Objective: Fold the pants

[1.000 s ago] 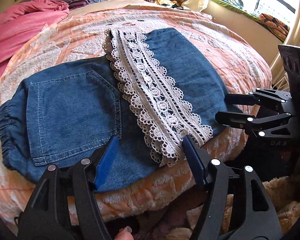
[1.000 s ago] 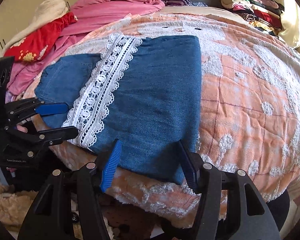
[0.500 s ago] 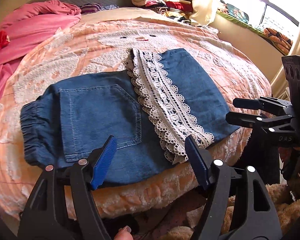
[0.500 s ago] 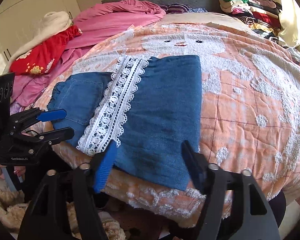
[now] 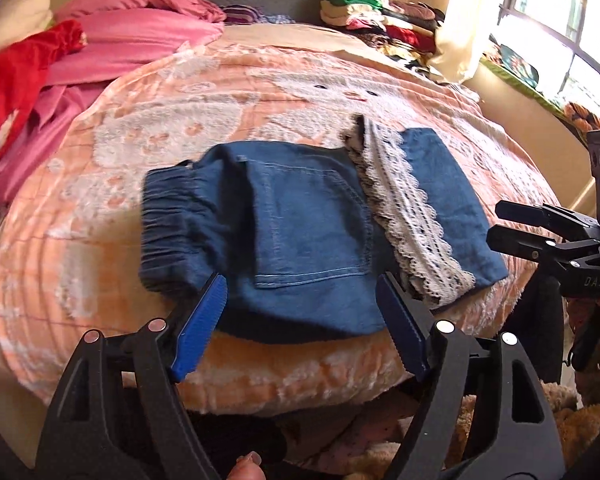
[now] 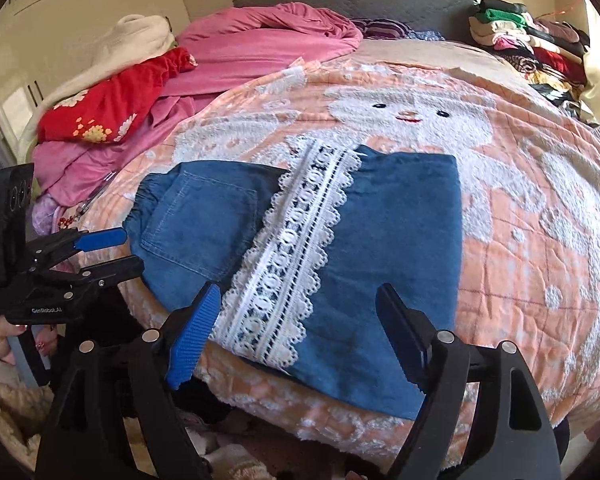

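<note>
Blue denim pants [image 5: 308, 224] lie folded on the bed near its front edge, with a white lace band [image 5: 404, 208] across them and the elastic waistband [image 5: 168, 216] at the left. They also show in the right wrist view [image 6: 384, 248]. My left gripper [image 5: 300, 300] is open and empty, just short of the pants' near edge. My right gripper [image 6: 296, 312] is open and empty, held back over the bed edge before the lace band [image 6: 296, 248]. Each gripper shows in the other's view: the right one [image 5: 500, 226] and the left one [image 6: 128, 250].
The bed has a peach blanket [image 6: 540, 208] with a white bear pattern. Pink and red bedding [image 6: 220, 56] is piled at the back left. A stack of folded clothes [image 6: 532, 36] stands at the back right. A window [image 5: 560, 12] is at the right.
Both grippers have pulled back and up from the pants, so more of the bed shows. The pants lie as before. Both grippers stay open.
</note>
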